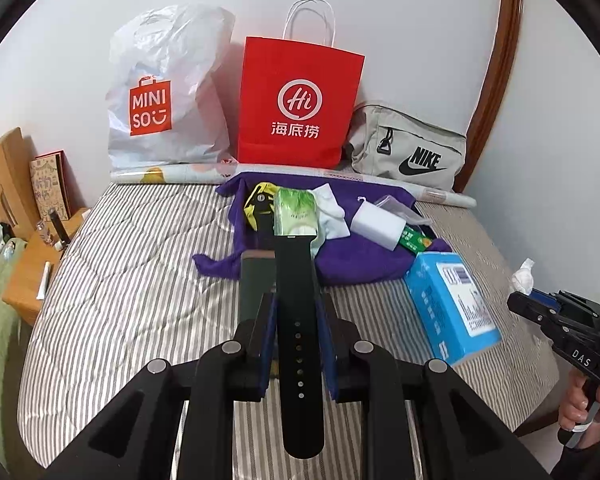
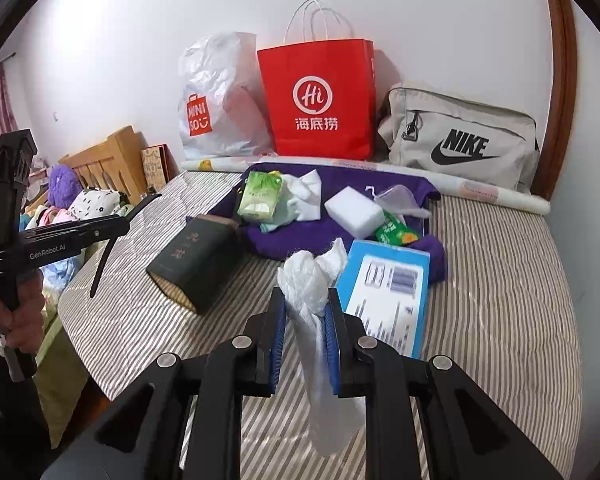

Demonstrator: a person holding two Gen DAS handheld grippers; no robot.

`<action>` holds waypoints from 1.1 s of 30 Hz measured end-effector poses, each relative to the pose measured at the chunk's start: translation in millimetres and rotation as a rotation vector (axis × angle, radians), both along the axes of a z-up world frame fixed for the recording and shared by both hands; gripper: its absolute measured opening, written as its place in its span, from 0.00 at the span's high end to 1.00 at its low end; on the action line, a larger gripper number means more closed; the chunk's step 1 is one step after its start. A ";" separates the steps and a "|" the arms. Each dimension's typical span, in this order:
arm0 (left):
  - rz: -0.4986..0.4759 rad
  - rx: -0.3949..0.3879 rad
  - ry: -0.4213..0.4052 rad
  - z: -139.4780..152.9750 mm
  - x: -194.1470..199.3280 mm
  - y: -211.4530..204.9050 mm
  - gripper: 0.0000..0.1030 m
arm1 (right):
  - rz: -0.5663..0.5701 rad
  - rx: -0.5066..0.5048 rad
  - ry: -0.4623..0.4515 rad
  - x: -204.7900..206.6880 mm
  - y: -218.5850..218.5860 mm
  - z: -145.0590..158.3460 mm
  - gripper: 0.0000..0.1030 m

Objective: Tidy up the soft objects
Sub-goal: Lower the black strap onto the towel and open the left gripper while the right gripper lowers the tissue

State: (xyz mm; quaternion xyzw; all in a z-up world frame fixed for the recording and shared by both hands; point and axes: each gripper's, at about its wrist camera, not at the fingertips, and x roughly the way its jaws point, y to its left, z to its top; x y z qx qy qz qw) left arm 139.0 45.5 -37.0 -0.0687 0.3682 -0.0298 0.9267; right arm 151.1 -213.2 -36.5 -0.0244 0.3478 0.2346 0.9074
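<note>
In the left wrist view my left gripper point(image 1: 298, 312) is shut on a black watch strap point(image 1: 300, 280), which runs lengthwise between the blue pads and hangs out at both ends. In the right wrist view my right gripper point(image 2: 305, 304) is shut on a crumpled white plastic wrap point(image 2: 305, 280) that sticks up past the fingertips. Both are held above the striped bed point(image 2: 499, 280). Ahead lies a purple cloth point(image 2: 339, 184) bearing a green tissue pack point(image 2: 258, 196), white cloth point(image 2: 305, 196), a white sponge block point(image 2: 353, 210) and a green packet point(image 2: 393, 234).
A blue box point(image 2: 387, 292) and a dark green box point(image 2: 196, 260) lie on the bed near the cloth. Against the wall stand a white Miniso bag point(image 1: 160, 96), a red paper bag point(image 1: 300, 100) and a grey Nike bag point(image 1: 411, 148). A wooden headboard point(image 2: 108, 160) is at the left.
</note>
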 end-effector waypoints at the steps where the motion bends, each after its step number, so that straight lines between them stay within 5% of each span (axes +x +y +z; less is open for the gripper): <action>1: -0.002 0.002 0.000 1.1 4.2 -0.3 0.81 | 0.003 -0.001 -0.001 3.7 0.8 1.4 0.82; 33: -0.075 -0.030 0.064 -14.8 152.6 -12.4 0.81 | -0.026 -0.042 0.054 160.7 11.8 -13.1 0.82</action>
